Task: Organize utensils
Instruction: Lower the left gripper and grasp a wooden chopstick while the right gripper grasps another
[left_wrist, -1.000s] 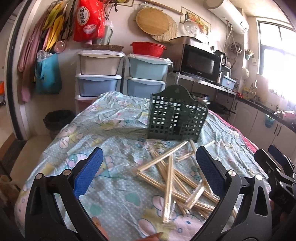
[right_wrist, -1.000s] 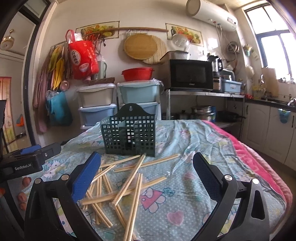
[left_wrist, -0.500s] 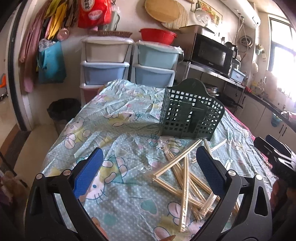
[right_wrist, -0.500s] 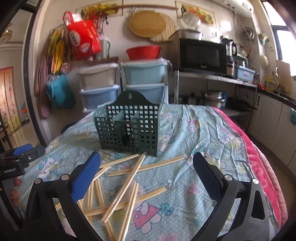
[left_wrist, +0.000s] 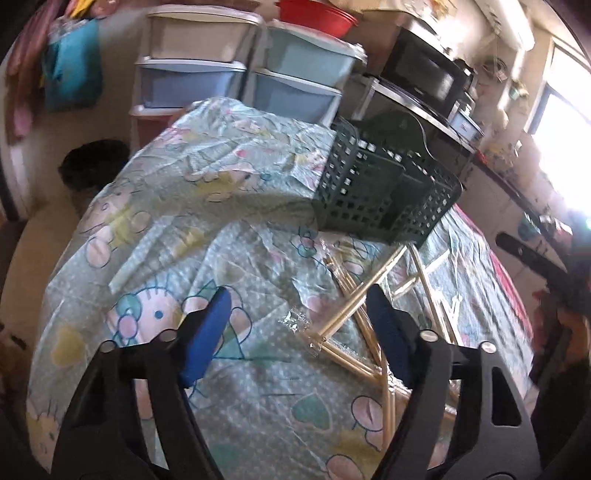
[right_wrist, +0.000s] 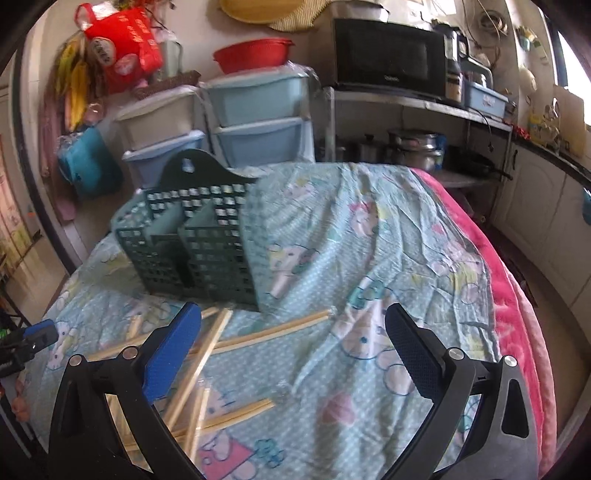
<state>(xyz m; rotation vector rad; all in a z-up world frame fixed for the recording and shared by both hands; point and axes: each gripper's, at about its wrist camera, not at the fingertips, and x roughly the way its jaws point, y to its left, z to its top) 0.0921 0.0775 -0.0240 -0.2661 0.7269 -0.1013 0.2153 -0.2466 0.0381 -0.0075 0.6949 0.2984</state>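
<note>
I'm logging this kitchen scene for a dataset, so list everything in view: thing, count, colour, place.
chopsticks: a loose pile, count unclear, pale wood, on the cloth before the basket
utensil basket: one, dark green, upright on the cloth, no chopsticks seen inside
tablecloth: one, light blue cartoon print, over the table
drawer units: two stacks, blue and cream, by the wall
basin: one, red, atop the drawers
microwave: one, black, on a shelf
bag: one, red, hanging on the wall
left claw: blue pads, jaws just been closing, nothing between them, above the cloth
right claw: blue pads, open, empty
</note>
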